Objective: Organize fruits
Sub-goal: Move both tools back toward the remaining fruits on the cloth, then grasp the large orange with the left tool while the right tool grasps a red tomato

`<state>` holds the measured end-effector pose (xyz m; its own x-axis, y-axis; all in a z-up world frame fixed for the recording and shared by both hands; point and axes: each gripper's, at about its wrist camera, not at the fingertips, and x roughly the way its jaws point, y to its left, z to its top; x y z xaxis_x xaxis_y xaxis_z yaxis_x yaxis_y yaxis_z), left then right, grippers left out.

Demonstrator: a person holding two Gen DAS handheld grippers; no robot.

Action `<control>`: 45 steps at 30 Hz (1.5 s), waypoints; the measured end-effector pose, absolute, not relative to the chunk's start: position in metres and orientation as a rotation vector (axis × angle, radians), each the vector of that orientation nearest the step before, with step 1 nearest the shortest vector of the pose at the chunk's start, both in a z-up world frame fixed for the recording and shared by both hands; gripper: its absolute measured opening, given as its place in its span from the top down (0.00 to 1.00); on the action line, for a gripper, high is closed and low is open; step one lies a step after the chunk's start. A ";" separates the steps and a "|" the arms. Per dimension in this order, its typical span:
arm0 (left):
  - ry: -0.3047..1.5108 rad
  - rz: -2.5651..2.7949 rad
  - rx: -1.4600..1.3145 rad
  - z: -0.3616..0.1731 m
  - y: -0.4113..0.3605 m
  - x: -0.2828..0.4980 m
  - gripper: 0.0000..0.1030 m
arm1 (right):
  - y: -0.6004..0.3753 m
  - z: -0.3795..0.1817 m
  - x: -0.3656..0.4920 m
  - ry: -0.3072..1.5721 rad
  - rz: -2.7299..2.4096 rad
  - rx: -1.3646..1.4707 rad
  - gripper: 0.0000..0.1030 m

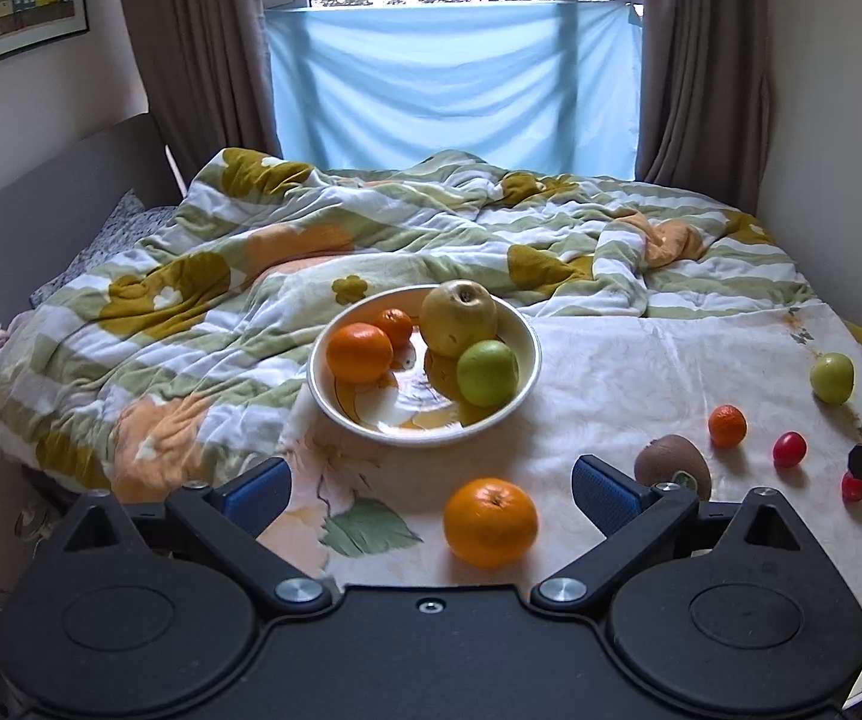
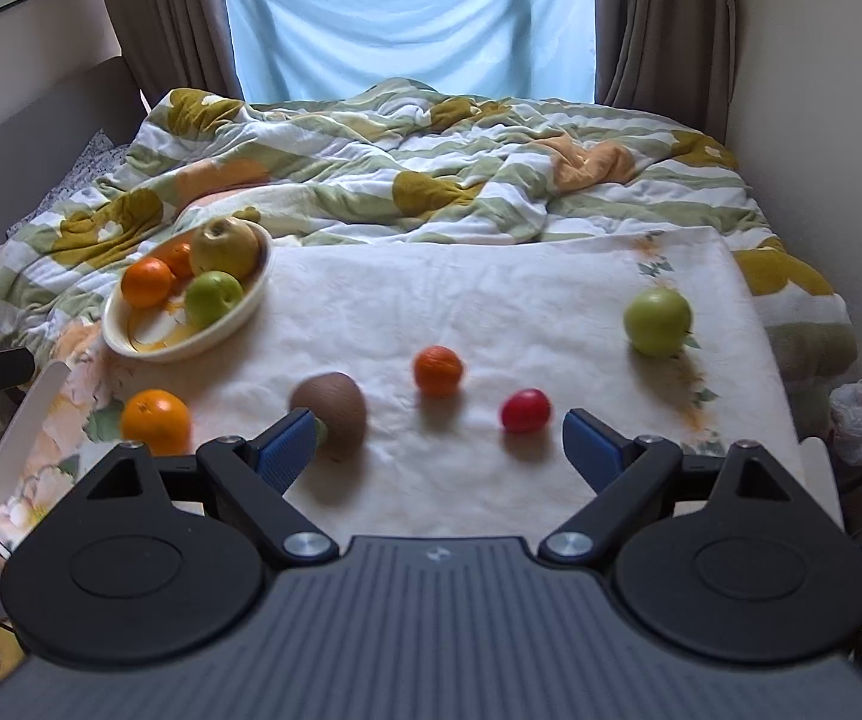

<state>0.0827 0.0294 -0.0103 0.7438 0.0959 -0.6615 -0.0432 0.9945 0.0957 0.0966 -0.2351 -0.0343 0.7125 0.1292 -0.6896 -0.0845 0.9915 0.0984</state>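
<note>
A cream bowl [image 1: 383, 411] on the tablecloth holds an orange [image 1: 359, 352], a mandarin [image 1: 395, 327], a yellow apple [image 1: 457, 318] and a green apple [image 1: 486, 373]. My left gripper [image 1: 431, 489] is open, and a loose orange [image 1: 489, 522] lies just ahead between its fingers, untouched. My right gripper [image 2: 441, 447] is open and empty above the cloth. Ahead of it lie a kiwi [image 2: 332, 414] by its left finger, a mandarin [image 2: 438, 370], a red tomato [image 2: 525, 411] and a green apple [image 2: 657, 322]. A second red tomato [image 1: 854, 487] shows only in the left wrist view.
A rumpled striped quilt [image 1: 371, 228] covers the bed behind the table. The white table edge [image 2: 17, 438] drops off at the left. Curtains [image 1: 700, 60] and a blue sheet [image 1: 448, 78] hang at the window. A plastic bag [image 2: 859, 414] sits on the right.
</note>
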 end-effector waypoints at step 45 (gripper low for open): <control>0.902 0.282 -0.007 -0.124 -0.006 0.146 0.37 | -0.268 -0.143 0.189 0.848 0.327 -0.108 0.29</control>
